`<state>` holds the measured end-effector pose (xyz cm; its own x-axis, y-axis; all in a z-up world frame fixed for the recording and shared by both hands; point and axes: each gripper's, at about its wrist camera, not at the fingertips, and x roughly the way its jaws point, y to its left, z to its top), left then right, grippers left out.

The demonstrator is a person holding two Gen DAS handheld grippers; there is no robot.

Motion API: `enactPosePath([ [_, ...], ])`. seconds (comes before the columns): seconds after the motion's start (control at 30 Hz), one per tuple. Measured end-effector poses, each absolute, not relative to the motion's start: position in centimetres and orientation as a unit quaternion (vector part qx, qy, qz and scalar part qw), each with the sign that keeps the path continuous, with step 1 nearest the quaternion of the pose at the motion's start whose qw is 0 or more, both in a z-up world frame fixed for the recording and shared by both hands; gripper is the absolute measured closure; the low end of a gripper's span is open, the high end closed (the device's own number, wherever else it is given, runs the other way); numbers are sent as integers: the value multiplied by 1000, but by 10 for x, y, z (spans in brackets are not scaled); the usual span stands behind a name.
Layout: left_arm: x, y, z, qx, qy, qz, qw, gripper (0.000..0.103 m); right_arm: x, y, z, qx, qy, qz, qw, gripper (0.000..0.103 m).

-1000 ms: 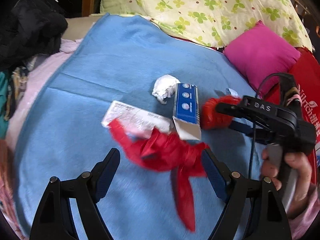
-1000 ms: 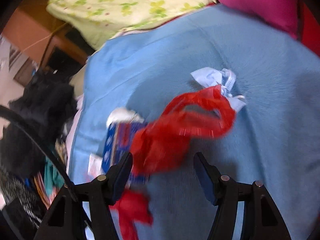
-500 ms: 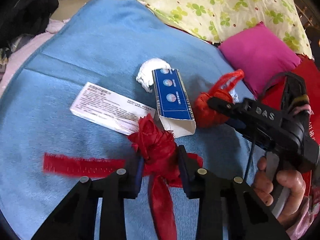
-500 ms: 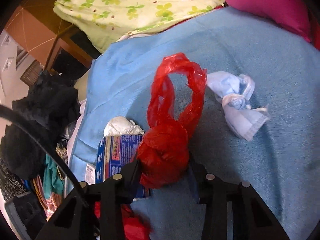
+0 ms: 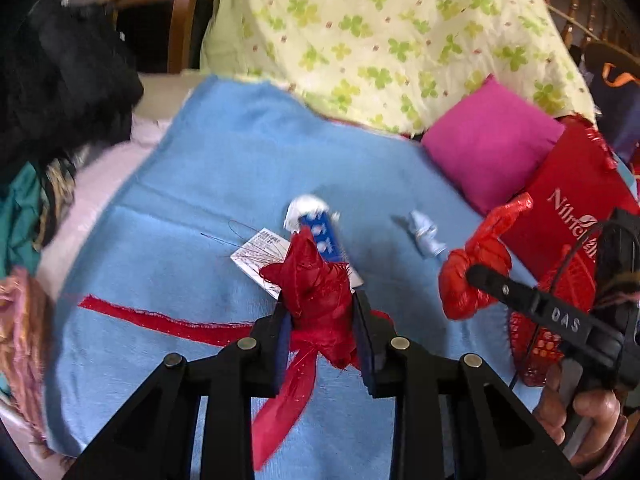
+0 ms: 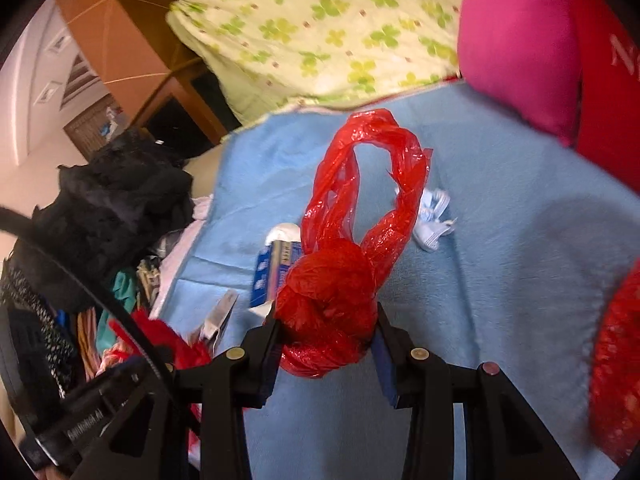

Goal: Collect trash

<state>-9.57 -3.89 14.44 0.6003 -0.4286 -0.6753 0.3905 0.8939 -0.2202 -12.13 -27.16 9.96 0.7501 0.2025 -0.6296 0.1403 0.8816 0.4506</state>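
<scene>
Red on blue bedding: frayed red cloth scrap (image 5: 316,292) bunched and pinched in the left tongs (image 5: 320,332), one long strip trailing off to the left across the blue blanket (image 5: 208,160), another dangling below, apparently lifted clear so nothing snags. Just beyond, flat on the blanket and not yet collected: white printed leaflet (image 5: 256,256), blue box (image 5: 324,236), crumpled white tissue (image 5: 304,206) at its far end. Further right, small pale blue wad (image 5: 426,234), lying loose. Right again, knotted red plastic bag (image 6: 332,304) clamped at its knot by the right tongs (image 6: 326,344), handle loop standing up above the grip, presumably gripped at the bulkiest part for a firm hold. At the right edge, a hand (image 5: 580,412) around the tool's handle. Behind all this, green clover-print sheet (image 5: 400,40) and pink cushion (image 5: 492,140), bedding rather than rubbish by the look of it. No bin or collection point in either view.
</scene>
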Motion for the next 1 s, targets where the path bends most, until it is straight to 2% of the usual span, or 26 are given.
enactPosePath([
  [0.53,-177,-70,240,55,246,-229,940,72,-243,-278,184,174,256,9,951,60],
  [1.0,-220,-95,278,18,197,-382,903,72,-314,-310,214,150,190,-50,969,60],
])
